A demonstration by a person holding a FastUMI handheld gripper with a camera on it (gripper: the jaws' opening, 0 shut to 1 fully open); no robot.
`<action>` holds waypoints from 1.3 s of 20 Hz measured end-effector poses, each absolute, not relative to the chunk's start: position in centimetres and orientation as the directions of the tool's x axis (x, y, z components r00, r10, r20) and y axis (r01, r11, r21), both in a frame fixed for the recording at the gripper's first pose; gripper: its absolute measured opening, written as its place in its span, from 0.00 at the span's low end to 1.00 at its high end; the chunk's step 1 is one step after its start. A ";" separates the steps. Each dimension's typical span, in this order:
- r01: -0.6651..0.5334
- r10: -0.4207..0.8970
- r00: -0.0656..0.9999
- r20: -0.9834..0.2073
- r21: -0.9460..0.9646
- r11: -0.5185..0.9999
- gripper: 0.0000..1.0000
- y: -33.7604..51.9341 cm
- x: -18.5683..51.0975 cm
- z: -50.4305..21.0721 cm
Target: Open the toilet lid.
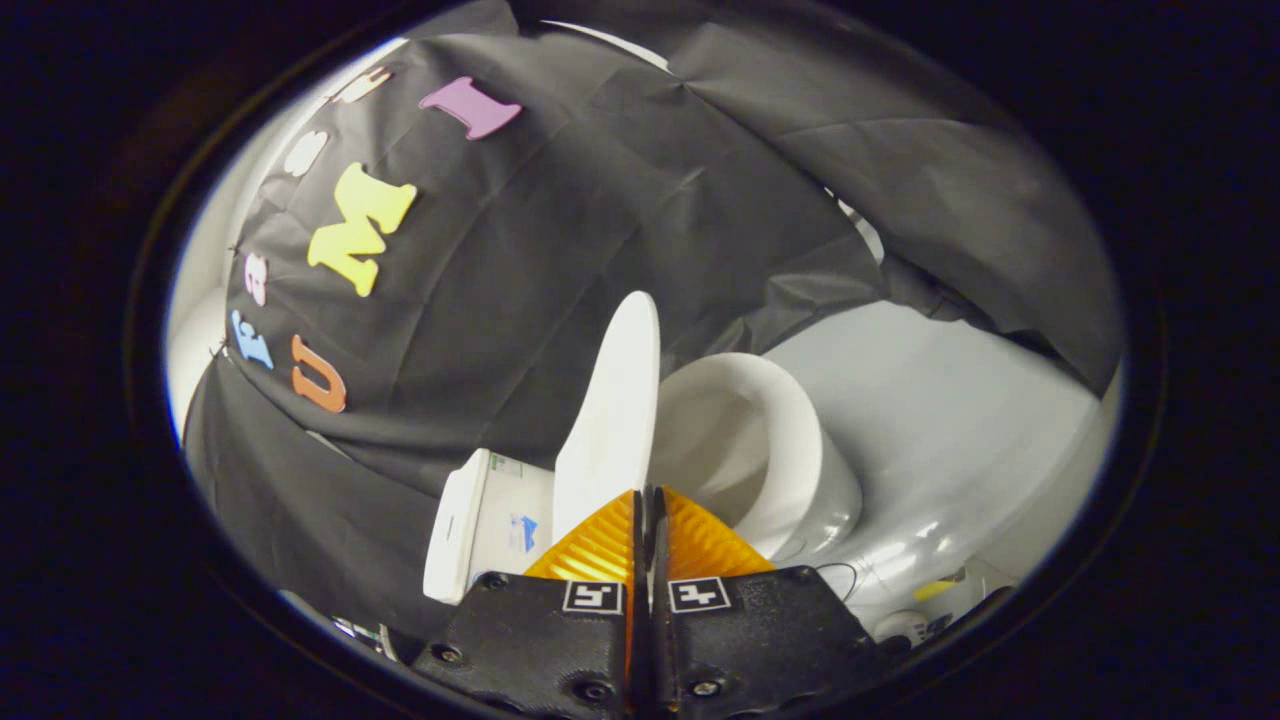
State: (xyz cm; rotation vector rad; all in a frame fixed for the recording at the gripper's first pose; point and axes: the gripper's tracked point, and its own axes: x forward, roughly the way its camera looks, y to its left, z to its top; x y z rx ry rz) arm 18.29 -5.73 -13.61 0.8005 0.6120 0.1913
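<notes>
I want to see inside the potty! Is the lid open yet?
Almost. The white plastic toilet lid is already lifted off the white ceramic bowl, so the inside shows. The gripper is shut on its edge. What is left is probably letting go.

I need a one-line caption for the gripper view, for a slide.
Gripper shut on the raised toilet lid, lifted clear of the open bowl beside the tank.

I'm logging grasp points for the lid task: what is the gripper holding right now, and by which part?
The gripper is shut on the toilet lid, pinching the thin edge nearest the camera between both fingers. The lid stands raised, clear of the bowl.
</notes>
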 end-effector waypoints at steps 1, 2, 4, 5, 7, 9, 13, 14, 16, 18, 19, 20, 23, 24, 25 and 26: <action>0.050 0.383 0.816 -0.434 0.713 0.700 0.04 -5.3 18.2 -12.7; 0.037 0.382 0.817 -0.432 0.700 0.713 0.04 -4.7 18.1 -12.0; 0.021 0.367 0.823 -0.434 0.668 0.744 0.04 -4.0 18.1 -10.6; 0.014 0.360 0.826 -0.433 0.655 0.756 0.04 -3.7 18.0 -10.0; -0.004 0.356 0.834 -0.420 0.641 0.767 0.04 -2.6 18.0 -8.7; -0.016 0.356 0.839 -0.411 0.636 0.772 0.05 -1.6 17.8 -7.8; -0.006 0.318 0.848 -0.424 0.591 0.807 0.06 -0.8 17.8 -6.8; -0.006 0.313 0.851 -0.422 0.588 0.809 0.06 -0.6 17.7 -6.4; -0.010 0.314 0.853 -0.418 0.588 0.809 0.06 0.0 17.5 -5.8; -0.006 0.306 0.855 -0.419 0.581 0.814 0.06 0.5 17.5 -5.3; -0.006 0.299 0.856 -0.421 0.570 0.821 0.06 0.8 17.5 -5.2; -0.006 0.289 0.859 -0.422 0.557 0.831 0.06 1.0 17.4 -5.0; -0.015 0.276 0.865 -0.419 0.529 0.849 0.06 1.9 17.2 -4.1; -0.019 0.275 0.866 -0.418 0.522 0.853 0.06 2.2 17.0 -3.8; -0.021 0.274 0.867 -0.417 0.518 0.855 0.06 2.6 17.1 -3.4; -0.022 0.271 0.868 -0.416 0.512 0.858 0.06 3.0 17.2 -3.2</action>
